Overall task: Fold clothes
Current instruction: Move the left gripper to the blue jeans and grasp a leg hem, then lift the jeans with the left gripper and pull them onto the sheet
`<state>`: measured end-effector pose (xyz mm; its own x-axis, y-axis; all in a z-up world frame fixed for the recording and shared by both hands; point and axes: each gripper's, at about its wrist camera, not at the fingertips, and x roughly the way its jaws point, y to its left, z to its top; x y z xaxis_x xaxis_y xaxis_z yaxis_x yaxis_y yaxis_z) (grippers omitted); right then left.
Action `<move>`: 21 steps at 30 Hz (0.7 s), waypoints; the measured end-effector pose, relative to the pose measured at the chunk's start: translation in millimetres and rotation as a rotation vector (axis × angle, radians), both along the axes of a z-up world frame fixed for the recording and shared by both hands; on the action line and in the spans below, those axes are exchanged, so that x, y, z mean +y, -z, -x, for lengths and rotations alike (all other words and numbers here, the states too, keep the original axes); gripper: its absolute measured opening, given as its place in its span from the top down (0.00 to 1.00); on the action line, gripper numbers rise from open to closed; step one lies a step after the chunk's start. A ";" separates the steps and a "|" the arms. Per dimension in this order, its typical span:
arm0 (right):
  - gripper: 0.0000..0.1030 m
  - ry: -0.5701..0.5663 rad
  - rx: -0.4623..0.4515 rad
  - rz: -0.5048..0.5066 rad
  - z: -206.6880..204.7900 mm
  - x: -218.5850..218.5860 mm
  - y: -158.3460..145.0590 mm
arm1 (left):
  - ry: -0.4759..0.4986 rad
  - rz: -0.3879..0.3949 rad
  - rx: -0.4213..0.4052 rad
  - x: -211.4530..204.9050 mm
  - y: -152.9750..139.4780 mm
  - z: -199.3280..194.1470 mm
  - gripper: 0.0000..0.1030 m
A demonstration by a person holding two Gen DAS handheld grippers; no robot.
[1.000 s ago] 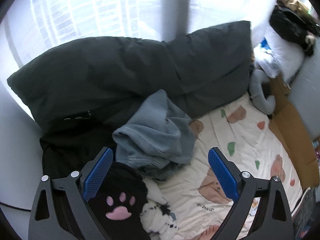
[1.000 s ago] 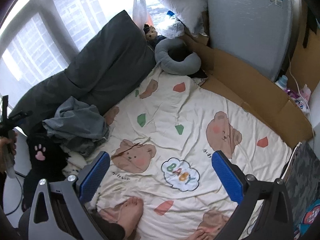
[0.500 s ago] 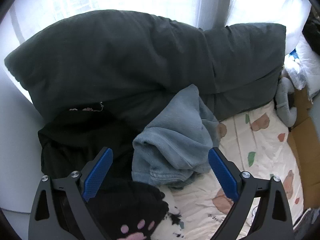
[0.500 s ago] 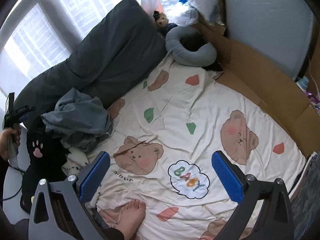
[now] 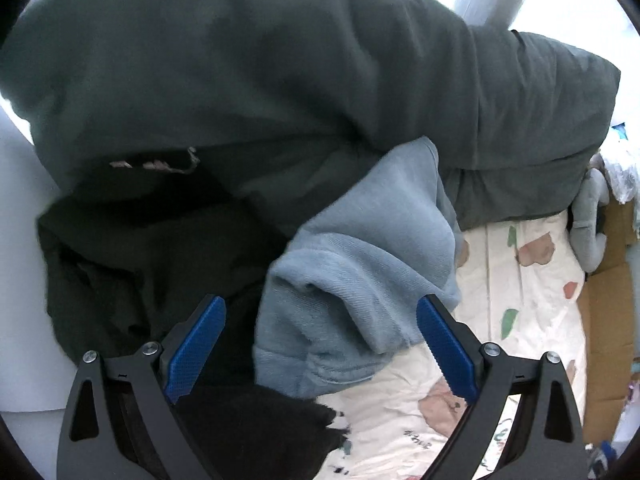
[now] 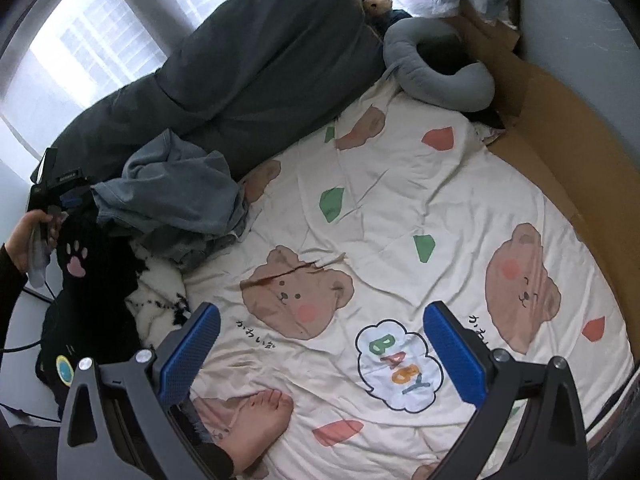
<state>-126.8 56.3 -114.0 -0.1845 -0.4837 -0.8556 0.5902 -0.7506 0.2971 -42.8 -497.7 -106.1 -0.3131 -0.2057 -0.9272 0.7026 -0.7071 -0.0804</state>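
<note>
Left claw (image 5: 320, 344) spread wide, nothing between the blue pads (image 5: 196, 346). I see it poised just over the blue-grey garment (image 5: 360, 280), whose bunched hem sits in the gap between the fingers; contact I cannot confirm. The garment lies crumpled at the left edge of the bed, leaning against the dark duvet (image 5: 280, 60) that runs along the window side. Left of it, a dark green cloth (image 5: 120, 264). Near the claw, a black fuzzy piece (image 5: 256, 432) and a scrap of black-and-white fleece (image 5: 340, 420).

Right claw (image 6: 320, 356) also spread wide and empty, held above the bear-print sheet (image 6: 400, 200), well apart from the pile. From this view the garment (image 6: 176, 196) sits at the far left, touching the duvet (image 6: 248, 64). Beside it, a black paw-print item (image 6: 76, 260) and the fleece (image 6: 156, 292). A hand (image 6: 28, 240) at the left edge grips the other tool's handle.

Bare foot (image 6: 260, 420) on the sheet, near, between the right claw's fingers. Grey curved pillow (image 6: 436, 72) at the far end, with a small teddy (image 6: 376, 0) beyond it. Cardboard (image 6: 560, 140) lines the right side of the bed.
</note>
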 end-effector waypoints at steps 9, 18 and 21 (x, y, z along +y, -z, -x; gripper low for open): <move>0.03 -0.029 0.000 0.047 7.7 -5.8 30.9 | -0.001 -0.026 0.063 -4.6 12.9 6.2 0.50; 0.13 -0.045 -0.049 0.043 4.6 -9.9 55.0 | 0.122 -0.006 0.147 27.7 -4.6 18.1 0.87; 0.13 -0.040 -0.022 0.041 2.6 -10.2 54.7 | 0.194 -0.003 0.171 50.5 -10.6 30.2 0.89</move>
<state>-129.4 46.1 -168.7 -0.1451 -0.5251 -0.8386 0.6127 -0.7131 0.3406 -73.0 -447.2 -95.5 -0.4983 -0.1237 -0.8582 0.5302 -0.8266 -0.1888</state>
